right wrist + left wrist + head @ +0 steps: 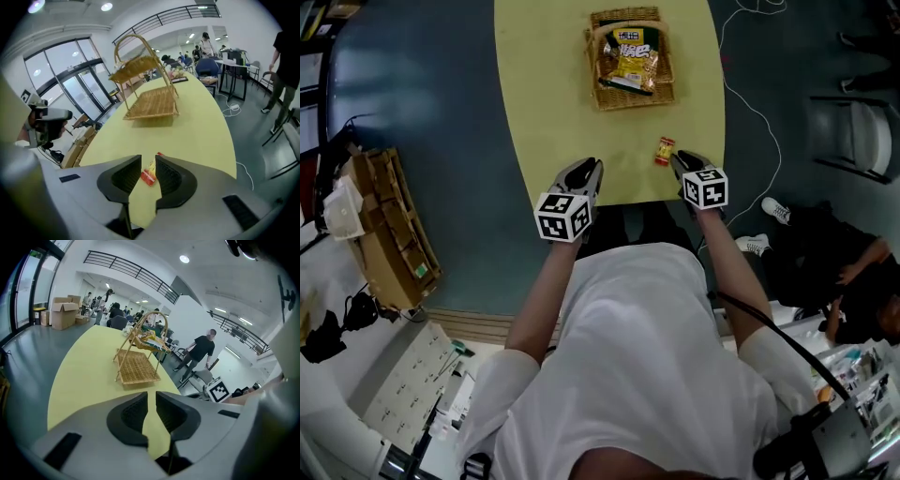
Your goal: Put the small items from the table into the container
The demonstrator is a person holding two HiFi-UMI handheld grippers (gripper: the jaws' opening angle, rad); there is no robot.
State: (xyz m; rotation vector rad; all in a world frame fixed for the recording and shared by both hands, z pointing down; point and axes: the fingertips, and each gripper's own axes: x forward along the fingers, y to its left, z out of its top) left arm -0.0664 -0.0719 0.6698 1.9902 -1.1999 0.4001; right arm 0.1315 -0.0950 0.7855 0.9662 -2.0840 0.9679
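A small red and yellow packet (664,150) lies on the yellow table (553,103) near its front edge. My right gripper (682,160) hovers just right of it, jaws a little apart. In the right gripper view the packet (150,172) shows in the gap at the fingertips of that gripper (148,165), and the pads do not press it. My left gripper (586,169) hangs over the front edge farther left. Its jaws (151,399) stand a narrow slit apart with nothing between them. The two-tier wicker basket (602,97) at the far end holds snack bags (630,56).
Cardboard boxes (389,225) sit on the floor to the left. A white cable (752,103) and a chair (862,131) are to the right of the table, and a person (853,272) sits low at the right. People (199,352) stand beyond the table.
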